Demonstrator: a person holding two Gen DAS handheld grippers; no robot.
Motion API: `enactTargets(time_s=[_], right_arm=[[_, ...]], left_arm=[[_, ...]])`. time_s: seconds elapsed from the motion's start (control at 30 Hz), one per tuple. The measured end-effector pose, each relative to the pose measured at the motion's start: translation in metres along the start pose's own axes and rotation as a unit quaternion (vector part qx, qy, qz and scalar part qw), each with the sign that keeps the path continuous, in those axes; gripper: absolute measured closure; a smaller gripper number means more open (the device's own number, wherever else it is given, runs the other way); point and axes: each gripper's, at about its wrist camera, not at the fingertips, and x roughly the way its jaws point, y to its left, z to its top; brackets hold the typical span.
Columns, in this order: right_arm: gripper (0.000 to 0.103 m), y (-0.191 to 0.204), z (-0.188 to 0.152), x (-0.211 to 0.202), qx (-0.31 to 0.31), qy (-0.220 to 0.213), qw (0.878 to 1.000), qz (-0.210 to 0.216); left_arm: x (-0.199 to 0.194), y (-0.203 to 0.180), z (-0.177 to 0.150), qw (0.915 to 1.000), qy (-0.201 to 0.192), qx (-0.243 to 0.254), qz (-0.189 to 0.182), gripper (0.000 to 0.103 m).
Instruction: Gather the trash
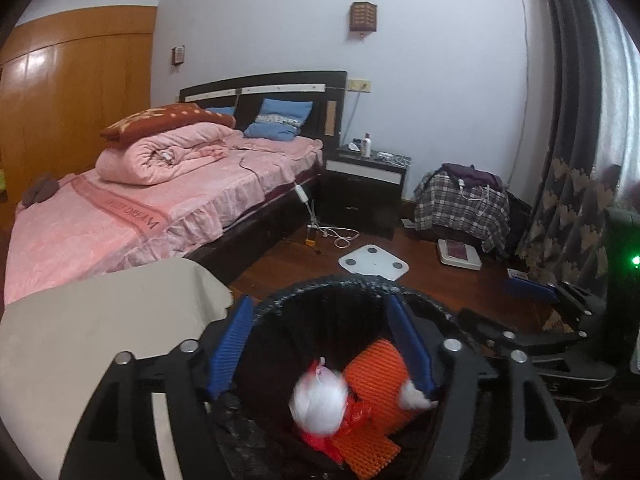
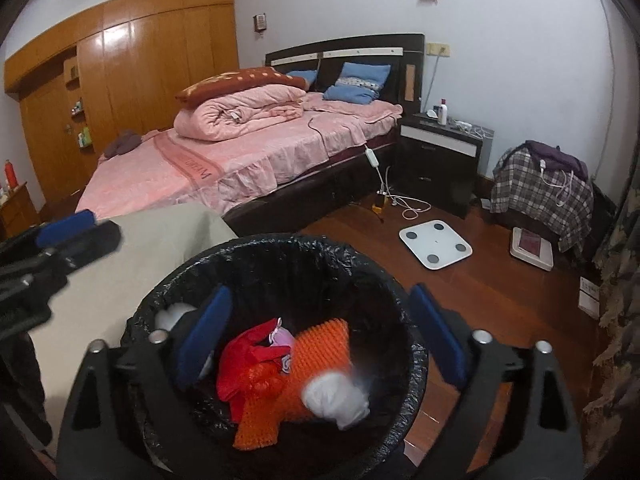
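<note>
We're looking straight down into the bin (image 1: 360,292), lined with a black bag (image 2: 360,264), and it is our landmark. Both tools hang over its mouth. The left gripper (image 1: 324,344) stands wide open, its blue pads spread apart with nothing clamped between them. The right gripper (image 2: 320,336) is just as wide; one pad sits inside the rim and the other outside it, and it has hold of nothing.

Inside the bin lies an orange spiky mat (image 2: 320,344), a red plastic bag (image 2: 244,360) beside it, and a white wad (image 2: 332,400) on top. That wad is smeared and soft in both views, so we can't say whether it's tissue or a bag. A second white scrap (image 1: 412,394) touches the left gripper's far pad in the left view; we can't tell if it's stuck there. The bottom of the bin is hidden under the trash, and its near rim is cut off by the gripper bodies.

Beyond the bin, a white scale (image 2: 435,243) lies on the wooden floor (image 2: 500,300). A beige cover (image 2: 132,264) hides whatever stands just left of the bin. Further back is the bed (image 2: 240,160).
</note>
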Motion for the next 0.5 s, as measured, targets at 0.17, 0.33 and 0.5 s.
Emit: enactTargets(time_s=[0.17,0.33,0.5], right_arm=[[0.006,0.003,0.001,-0.01,0.009,0.004,1.0,0.007],[0.005,0.013,0.009,-0.031,0.015,-0.004,1.0,0.026],[0.005,0.04,0.015,-0.056,0.0,-0.012,0.999,0.045]], left_arm=[[-0.015,0.019,0.003,0.9995,-0.01,-0.01,0.029,0.008],[-0.041,0.04,0.002,0.9983,-0.013,-0.021,0.054,0.006],[-0.068,0.052,-0.003,0.9967,-0.007,-0.027,0.076,0.006]])
